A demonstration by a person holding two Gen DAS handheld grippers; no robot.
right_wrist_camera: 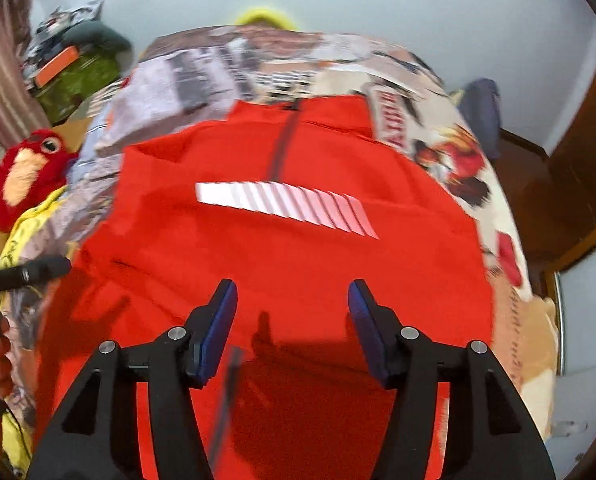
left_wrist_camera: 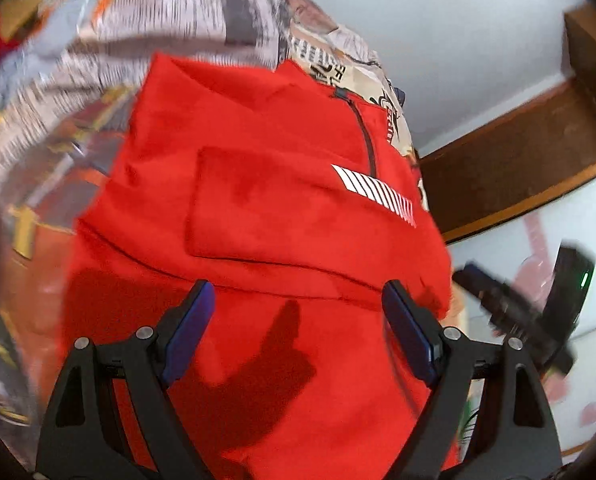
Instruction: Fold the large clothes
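Jacket [right_wrist_camera: 298, 248] lies lengthwise, collar pointing away up the bed [right_wrist_camera: 438, 120].

Your bed [right_wrist_camera: 438, 128] wears a busy printed cover [left_wrist_camera: 177, 8]. On it, at the centre, lies the red top [right_wrist_camera: 298, 248], spread flat, collar at twelve o'clock. In the right wrist view a red plush bird [right_wrist_camera: 25, 176] sits at nine o'clock near the top's edge, with a yellow cloth [right_wrist_camera: 21, 232] just below it, toward eight.
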